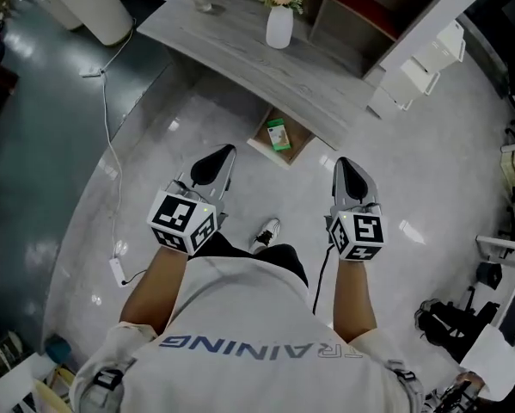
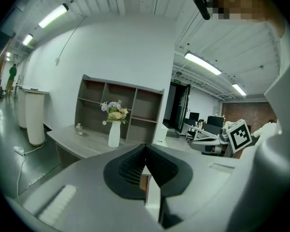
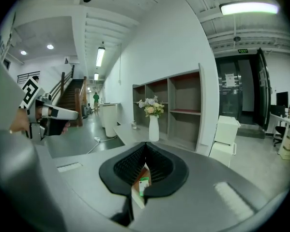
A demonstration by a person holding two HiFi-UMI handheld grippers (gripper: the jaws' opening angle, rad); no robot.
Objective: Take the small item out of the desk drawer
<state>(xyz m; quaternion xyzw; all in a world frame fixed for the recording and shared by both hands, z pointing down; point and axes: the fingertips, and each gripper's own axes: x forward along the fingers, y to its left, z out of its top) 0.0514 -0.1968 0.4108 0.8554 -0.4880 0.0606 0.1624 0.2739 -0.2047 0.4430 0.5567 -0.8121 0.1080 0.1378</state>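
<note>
The desk drawer (image 1: 285, 149) stands pulled open under the grey desk (image 1: 240, 54). A small green item (image 1: 277, 133) lies inside it. In the right gripper view the green item (image 3: 143, 183) shows in the drawer (image 3: 136, 195) below the jaws. My left gripper (image 1: 226, 151) hangs above the floor, short of the drawer and to its left, shut and empty. My right gripper (image 1: 342, 163) hangs to the drawer's right, also shut with nothing in it. Both point toward the desk. The left gripper view shows its jaws (image 2: 145, 148) meeting, with the drawer's edge (image 2: 145, 182) below.
A white vase of flowers (image 1: 279, 24) stands on the desk before an open shelf unit (image 1: 360, 7). A small white cabinet (image 1: 419, 71) is at the desk's right end, a white bin (image 1: 89, 7) at the left. A cable with a power strip (image 1: 117, 269) lies on the floor.
</note>
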